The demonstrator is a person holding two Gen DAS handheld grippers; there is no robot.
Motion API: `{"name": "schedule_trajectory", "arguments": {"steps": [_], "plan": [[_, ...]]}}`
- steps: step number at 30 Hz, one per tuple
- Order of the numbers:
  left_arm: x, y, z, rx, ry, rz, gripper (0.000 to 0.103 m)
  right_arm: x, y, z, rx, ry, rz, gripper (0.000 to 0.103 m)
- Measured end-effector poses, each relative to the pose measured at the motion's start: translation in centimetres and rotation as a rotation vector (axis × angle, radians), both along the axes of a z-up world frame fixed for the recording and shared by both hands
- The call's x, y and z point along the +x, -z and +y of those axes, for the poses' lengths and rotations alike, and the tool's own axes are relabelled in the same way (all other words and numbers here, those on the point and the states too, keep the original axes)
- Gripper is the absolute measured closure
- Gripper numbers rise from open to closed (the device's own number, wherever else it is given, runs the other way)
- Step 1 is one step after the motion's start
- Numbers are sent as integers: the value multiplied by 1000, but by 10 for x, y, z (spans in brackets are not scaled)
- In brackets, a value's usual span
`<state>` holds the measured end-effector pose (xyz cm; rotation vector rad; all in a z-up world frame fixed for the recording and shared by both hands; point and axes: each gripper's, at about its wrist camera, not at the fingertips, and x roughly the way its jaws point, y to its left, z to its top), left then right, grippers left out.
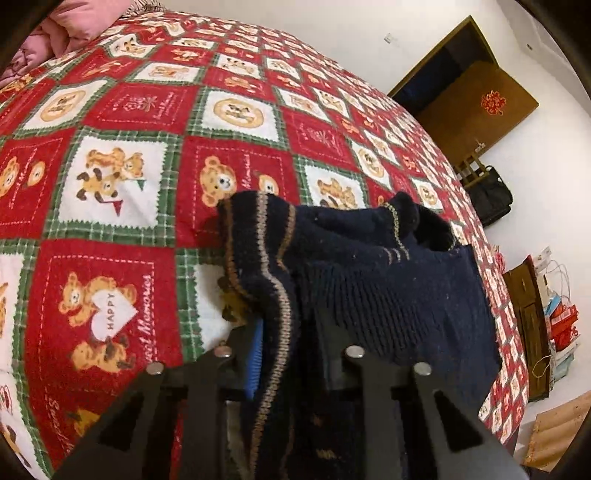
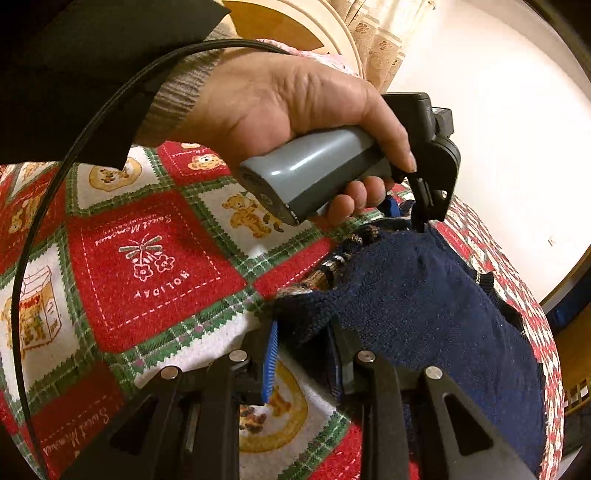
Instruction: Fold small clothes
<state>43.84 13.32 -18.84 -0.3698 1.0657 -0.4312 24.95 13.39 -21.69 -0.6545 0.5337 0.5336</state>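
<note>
Black linkage bars and steel pivot pins fill the bottom of both wrist views. Between them, the left gripper (image 1: 284, 332) has its jaws drawn in on a striped edge of the small navy knitted garment (image 1: 369, 280), with a blue ribbed pad (image 1: 256, 354) showing beside the wool. The right gripper (image 2: 306, 350) is likewise pinched narrow on another edge of that garment (image 2: 424, 306), the knit bunched between its blue pad (image 2: 269, 362) and the opposite finger.

Spread under everything is a red, white and green patchwork quilt printed with teddy bears (image 1: 122, 177), covering the bed. In the right wrist view, a person's hand (image 2: 295, 107) in a ribbed beige cuff grips the grey handle (image 2: 314, 177) of the left gripper, blocking much of the far bed; a black cable (image 2: 40, 206) loops across the left side. Beyond the bed stand a brown wooden door (image 1: 476, 103), a black bag (image 1: 491, 195) and a pink pillow (image 1: 70, 29).

Dark blue, with tan and brown stripes along its ribbed borders, the garment lies crumpled on the quilt near the bed's edge, lifted slightly where both grippers pinch it.
</note>
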Motion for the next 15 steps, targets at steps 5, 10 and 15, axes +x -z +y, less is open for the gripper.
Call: {"name": "schedule_trajectory", "arguments": {"steps": [5, 10, 15], "plan": [[-3, -10, 0, -1, -28, -30, 85, 1, -6, -7, 44, 6, 4, 84], [-4, -22, -2, -5, -49, -31, 86, 6, -23, -34, 179, 30, 37, 91], [-7, -38, -5, -39, -78, -39, 86, 6, -46, -67, 291, 59, 41, 93]]}}
